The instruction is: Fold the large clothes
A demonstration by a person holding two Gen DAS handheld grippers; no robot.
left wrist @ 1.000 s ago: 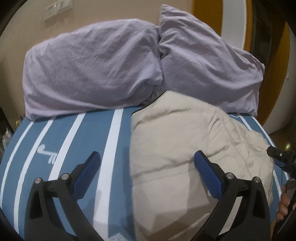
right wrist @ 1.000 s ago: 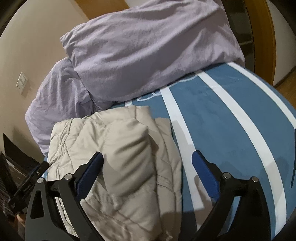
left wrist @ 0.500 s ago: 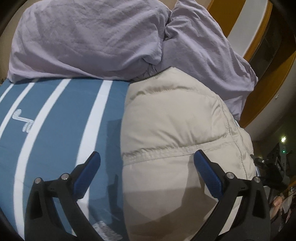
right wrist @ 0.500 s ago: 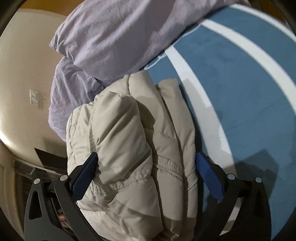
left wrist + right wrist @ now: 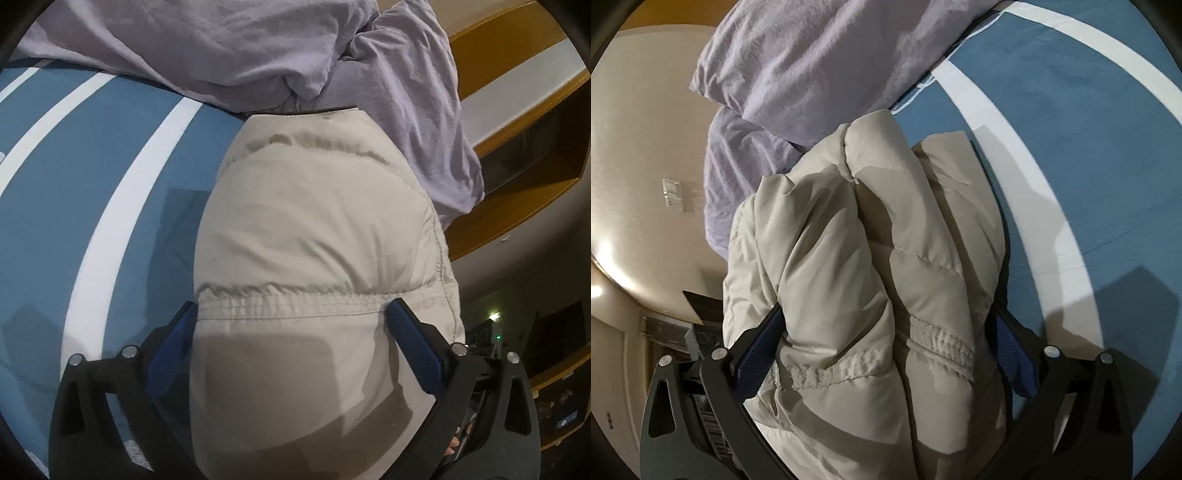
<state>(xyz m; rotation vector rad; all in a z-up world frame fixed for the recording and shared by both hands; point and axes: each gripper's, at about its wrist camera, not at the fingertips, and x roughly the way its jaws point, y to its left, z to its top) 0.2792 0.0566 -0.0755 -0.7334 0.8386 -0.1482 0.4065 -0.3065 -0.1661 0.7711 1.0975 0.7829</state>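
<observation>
Two claws straddle one folded beige jacket (image 5: 314,229), which lies on the bed (image 5: 74,206) along its side edge. Its far end touches the lilac pillows (image 5: 221,40) at the head.

The left gripper (image 5: 293,314) is spread wide. Its blue pads (image 5: 413,343) meet the bundle's sides at the gathered seam, with no clear squeeze showing. The right gripper (image 5: 886,325) is also very wide, and its jaws have just been closing with the jacket between them. The puffy layers bulge over both of its pads (image 5: 1015,350), so it reads as a broad pinch on the stacked folds.

The step looks like gathering the folded bundle to tidy or shift it. To do that well:
- Both claws should bite through every layer, since padded fabric of this kind springs back and the slippery shell lets inner folds slide out.
- They should close low on the bundle, near the bed surface, instead of on the crown.
- The two sides should move together so the fold lines stay stacked.

The open room is the striped blue spread towards the middle of the bed, which is bare and flat. The other ways are tight: the pillows block the head end, and the near side edge drops off towards a wooden shelf (image 5: 517,110) and the floor, so any slide should go inward.
</observation>
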